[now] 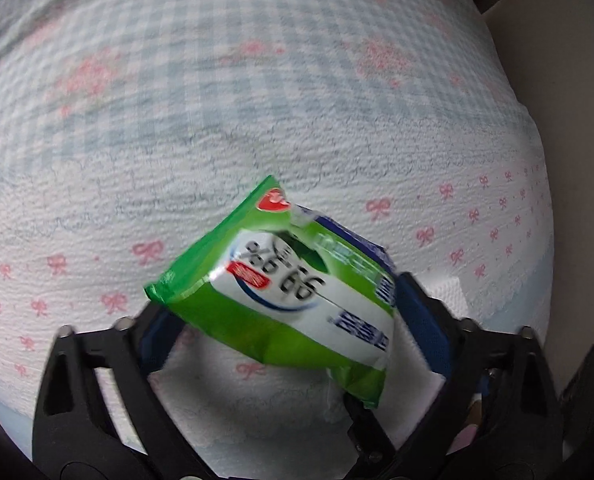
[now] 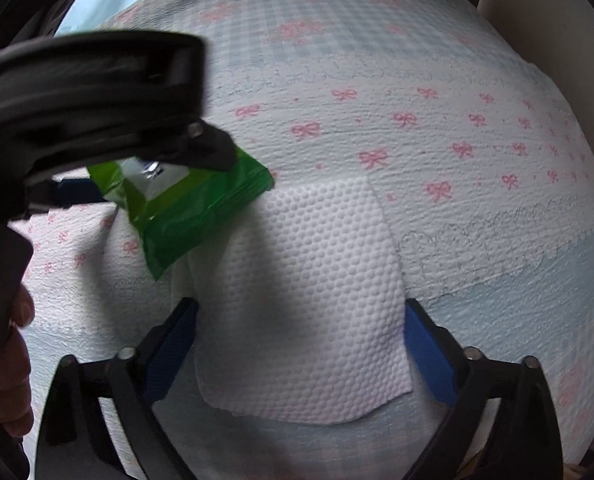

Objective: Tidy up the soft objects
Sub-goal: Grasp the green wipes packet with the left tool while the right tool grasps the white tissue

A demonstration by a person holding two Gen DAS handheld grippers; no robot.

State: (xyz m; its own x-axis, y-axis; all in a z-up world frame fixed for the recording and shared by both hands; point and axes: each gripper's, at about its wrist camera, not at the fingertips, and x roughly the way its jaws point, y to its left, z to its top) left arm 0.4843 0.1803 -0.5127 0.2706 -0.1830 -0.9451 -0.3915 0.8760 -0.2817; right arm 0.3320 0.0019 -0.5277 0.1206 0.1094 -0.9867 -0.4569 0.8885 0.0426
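One white paper towel (image 2: 305,300) lies flat on the bow-print cloth (image 2: 457,184), sitting between the wide-apart fingers of the right gripper (image 2: 301,344), unpinched. Just past the towel's far-left corner, the left gripper (image 1: 285,320) grips one green wipes packet (image 1: 281,284).

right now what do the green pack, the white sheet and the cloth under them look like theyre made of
Green pack: thin glossy plastic film, going by its sheen, creases and crimped edge. White sheet: probably paper towel or tissue, matte with a dotted emboss. Cloth: seemingly puckered woven fabric, matte, printed with checks and pink bows.
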